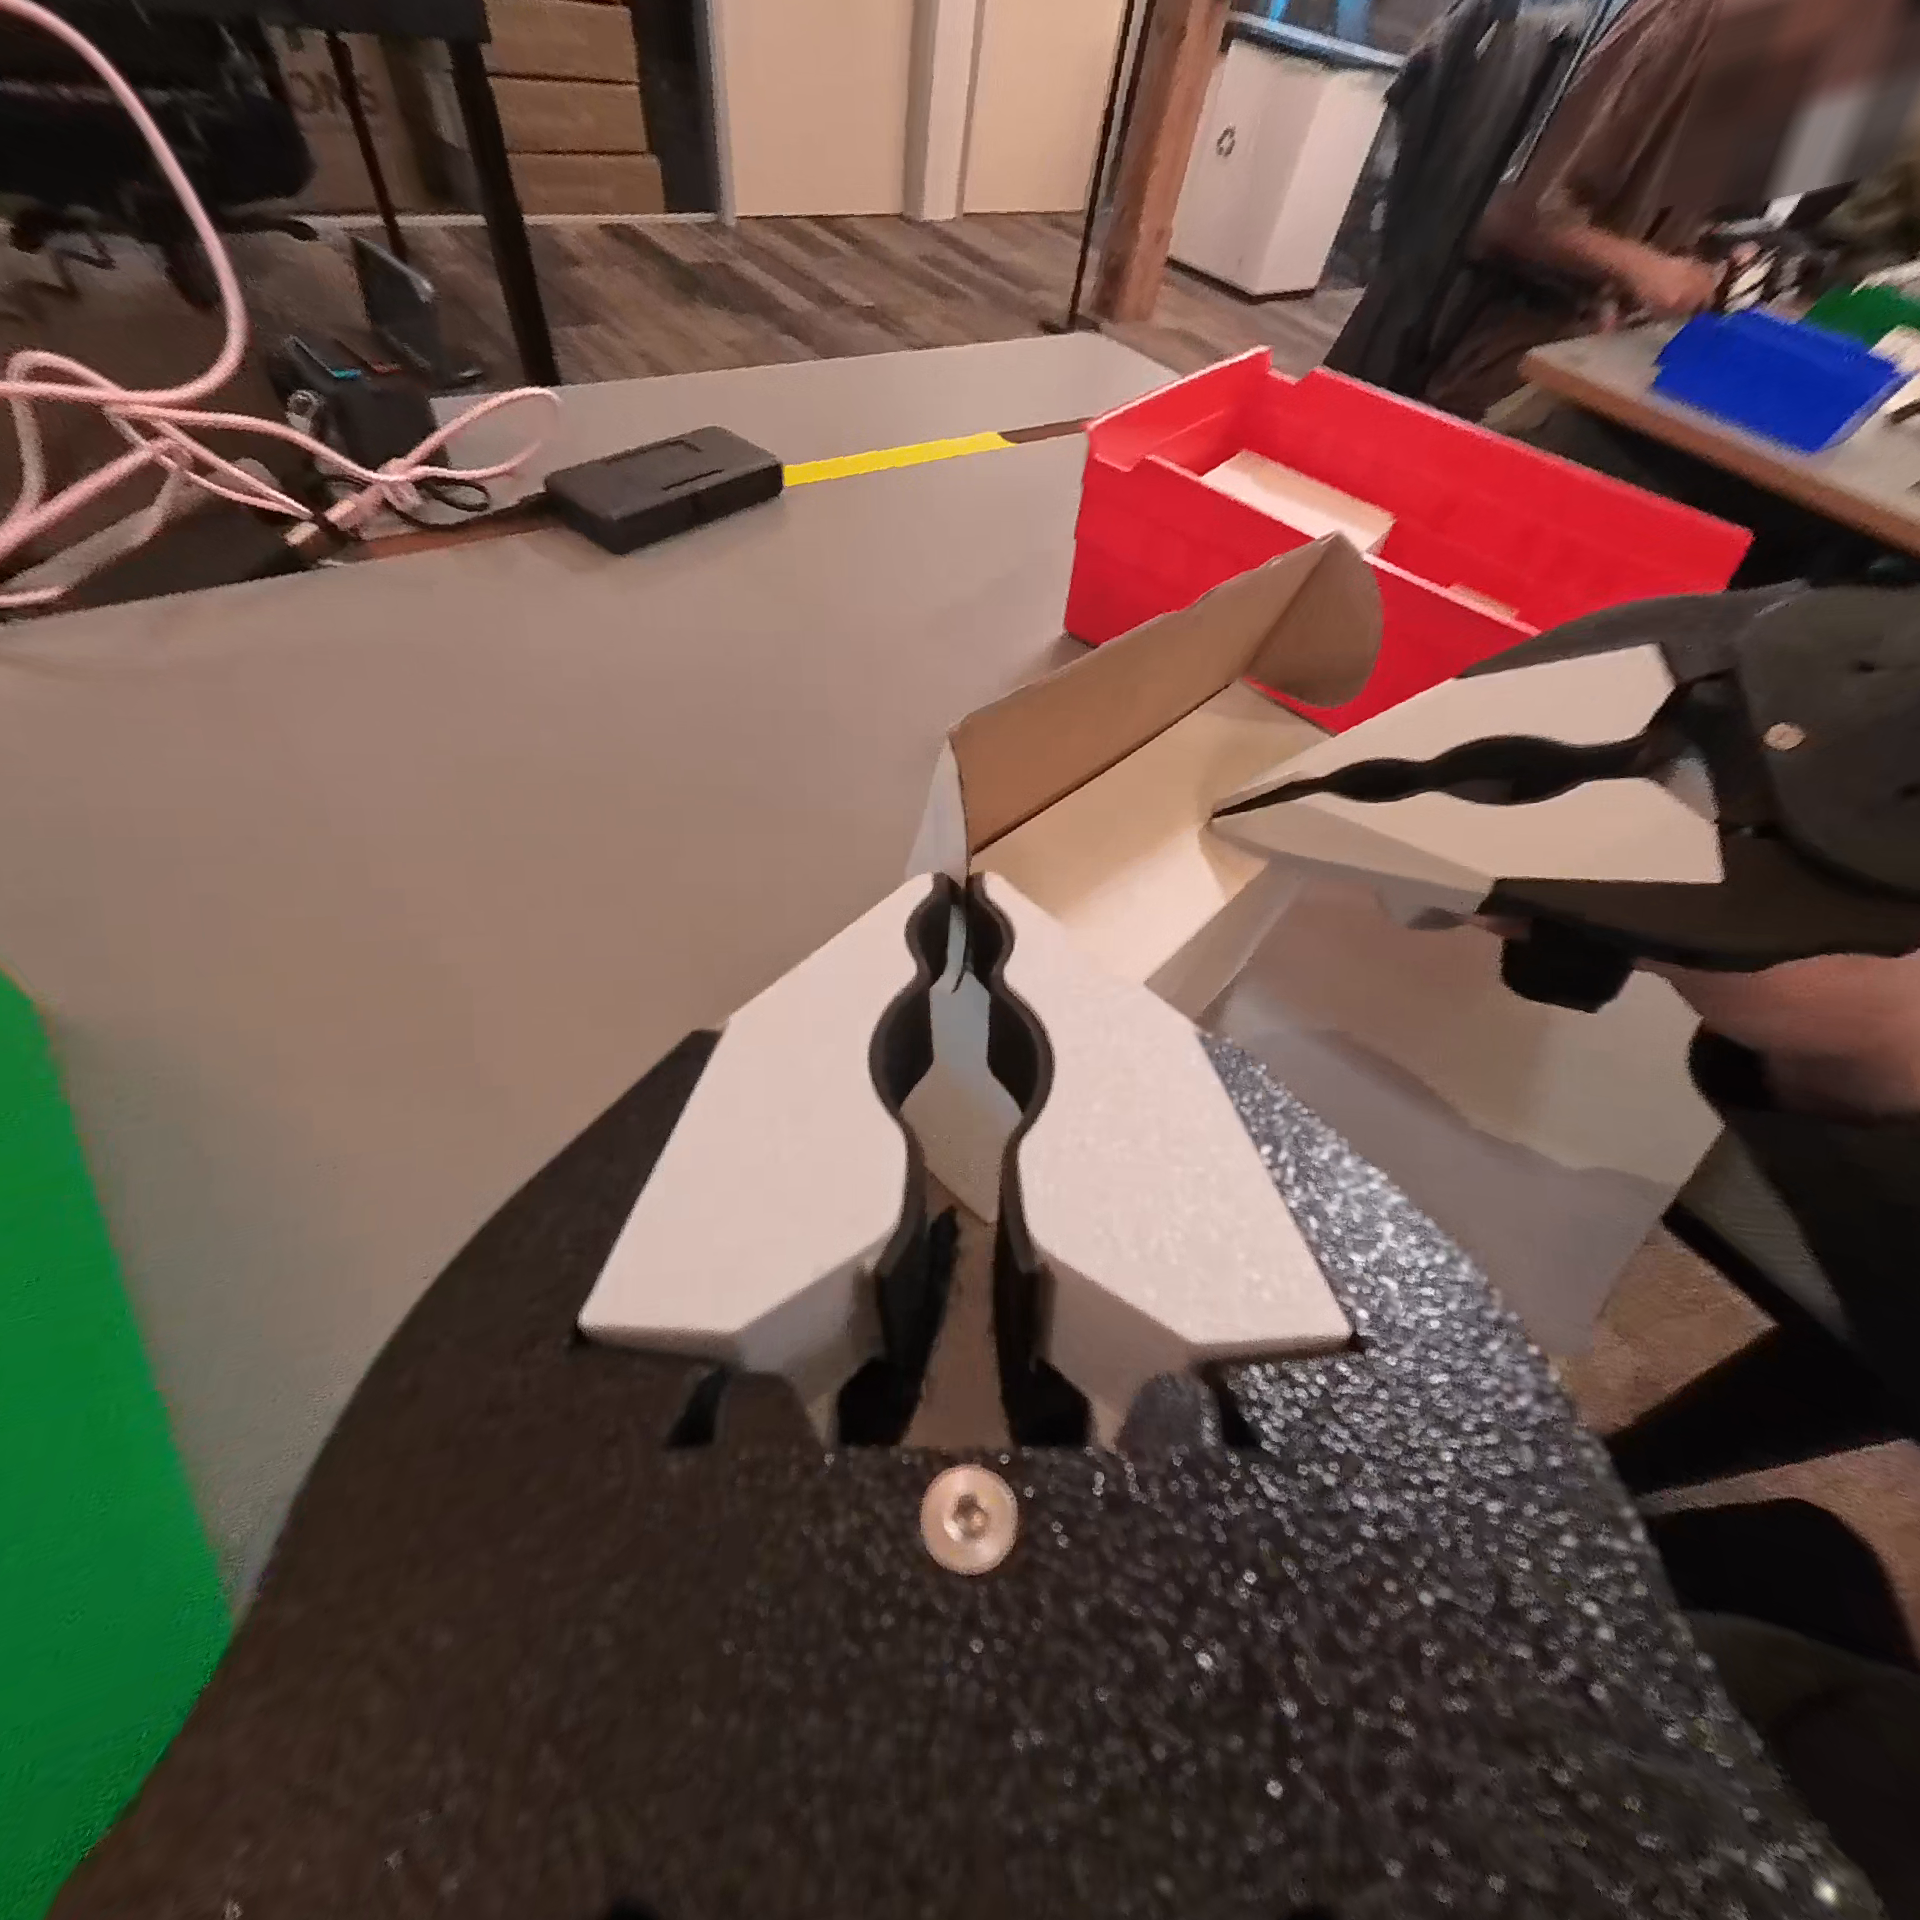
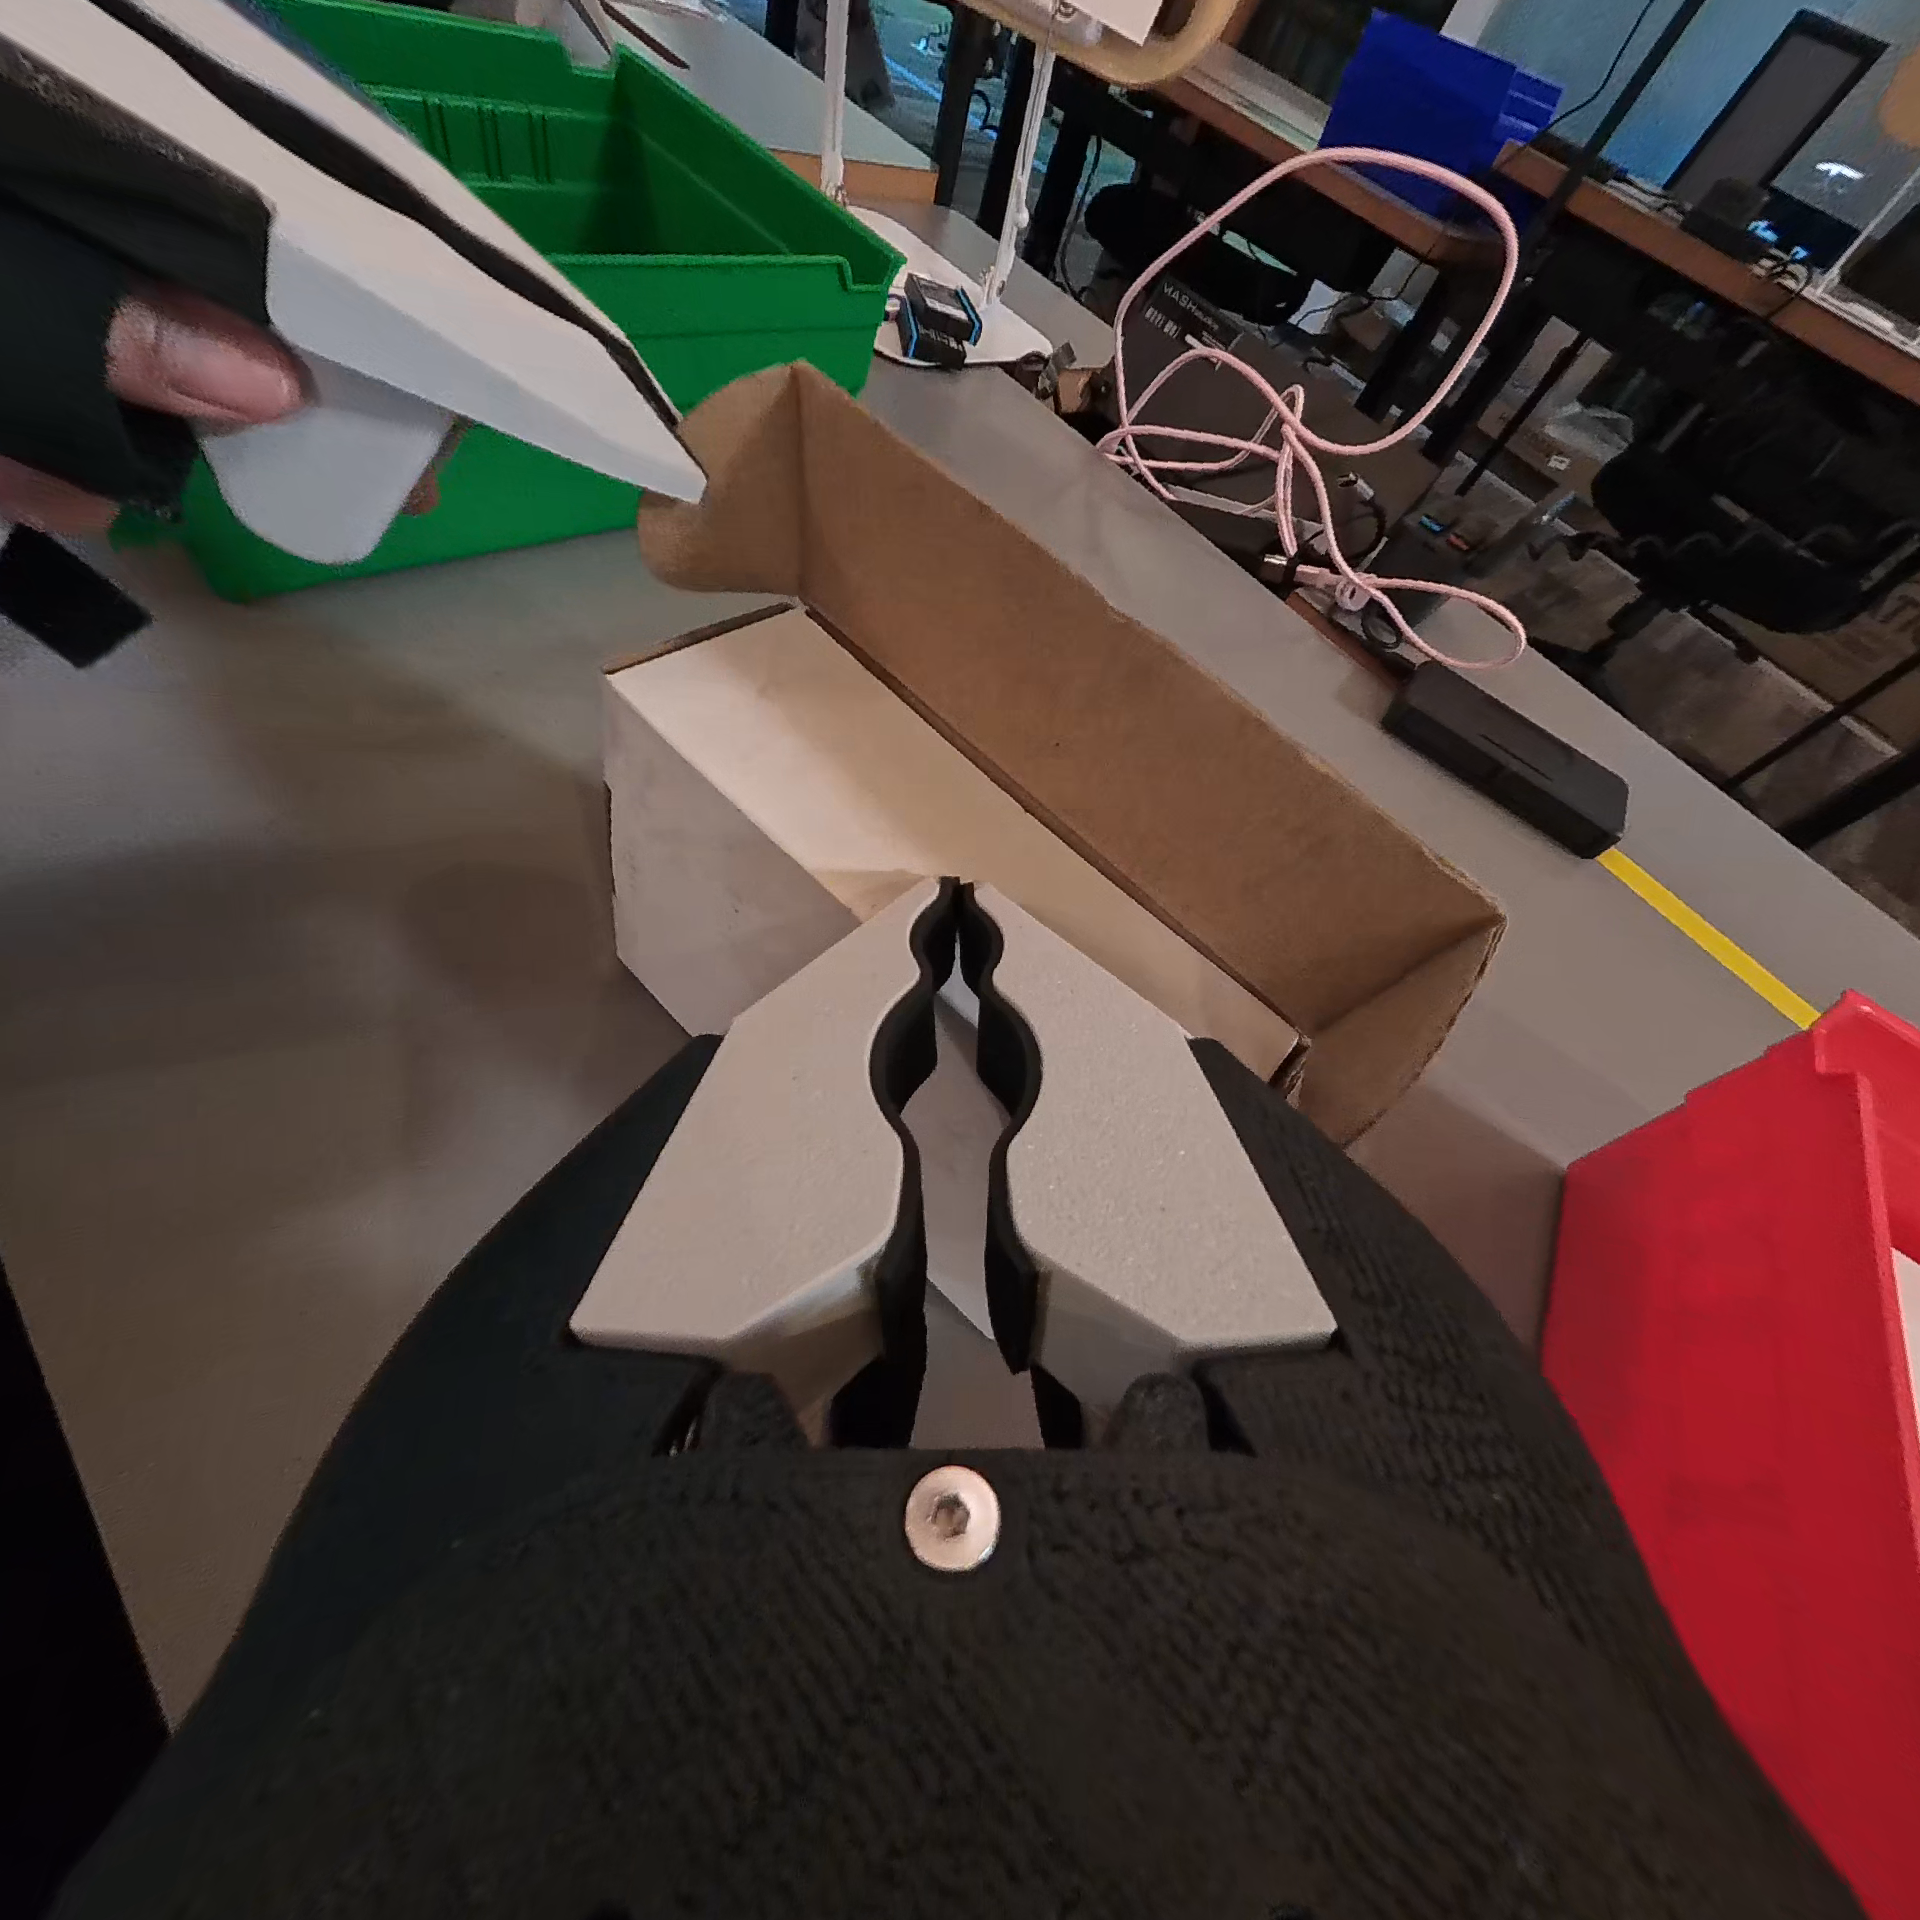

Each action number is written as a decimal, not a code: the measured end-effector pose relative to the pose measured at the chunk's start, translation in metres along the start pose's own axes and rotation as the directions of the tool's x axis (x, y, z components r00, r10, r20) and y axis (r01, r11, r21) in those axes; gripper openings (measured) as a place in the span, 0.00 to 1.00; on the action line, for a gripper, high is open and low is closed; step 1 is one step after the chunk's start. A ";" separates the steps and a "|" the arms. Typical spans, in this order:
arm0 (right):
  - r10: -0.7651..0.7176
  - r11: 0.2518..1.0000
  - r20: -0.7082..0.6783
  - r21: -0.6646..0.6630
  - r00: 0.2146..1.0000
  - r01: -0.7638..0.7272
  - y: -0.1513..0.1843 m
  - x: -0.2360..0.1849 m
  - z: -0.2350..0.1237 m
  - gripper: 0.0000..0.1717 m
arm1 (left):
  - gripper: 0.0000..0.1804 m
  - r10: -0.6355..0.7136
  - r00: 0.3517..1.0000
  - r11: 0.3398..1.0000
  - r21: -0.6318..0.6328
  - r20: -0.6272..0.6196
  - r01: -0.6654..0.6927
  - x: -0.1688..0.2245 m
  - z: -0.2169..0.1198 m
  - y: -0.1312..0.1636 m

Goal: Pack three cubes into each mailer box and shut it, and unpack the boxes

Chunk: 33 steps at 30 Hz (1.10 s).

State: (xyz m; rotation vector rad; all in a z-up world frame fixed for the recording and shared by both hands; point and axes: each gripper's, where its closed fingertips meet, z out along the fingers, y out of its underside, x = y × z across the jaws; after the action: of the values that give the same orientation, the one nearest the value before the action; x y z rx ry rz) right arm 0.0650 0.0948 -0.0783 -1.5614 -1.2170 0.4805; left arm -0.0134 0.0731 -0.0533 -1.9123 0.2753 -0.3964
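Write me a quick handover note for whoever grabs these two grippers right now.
Left gripper: shut on the side flap of the mailer box lid.
Right gripper: closed, nothing visibly held, tips at the white mailer box top.
Box sits on the grey table, between the green bin and red bin; front lid flap still stands up.
Done: lid lowered onto the box.
Left: tuck flaps and shut it. Contents hidden.

Both hand-held grippers, L (image 1: 961, 883) & R (image 2: 956, 883), pinched closed.
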 end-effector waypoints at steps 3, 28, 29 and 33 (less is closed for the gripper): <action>0.005 1.000 0.000 0.000 1.000 -0.005 0.000 0.000 0.000 0.00 | 0.01 -0.050 0.998 0.998 0.025 -0.033 0.051 0.002 0.001 -0.002; 0.014 1.000 -0.012 0.008 1.000 -0.013 0.000 0.000 0.001 0.00 | 0.02 -0.092 0.993 0.986 0.132 -0.072 0.101 0.010 0.002 0.004; 0.012 1.000 -0.013 0.009 1.000 -0.012 0.000 0.000 0.001 0.00 | 0.02 -0.106 0.991 0.983 0.139 -0.085 0.118 0.010 0.002 0.004; 0.011 1.000 -0.021 0.008 1.000 -0.010 0.000 0.000 0.001 0.00 | 0.02 -0.224 0.954 0.952 0.165 -0.198 0.257 0.010 0.002 0.003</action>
State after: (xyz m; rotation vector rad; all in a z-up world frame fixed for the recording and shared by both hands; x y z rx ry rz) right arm 0.0641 0.0958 -0.0783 -1.5633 -1.1904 0.4741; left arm -0.0039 0.0698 -0.0551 -1.7290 0.1138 -0.7340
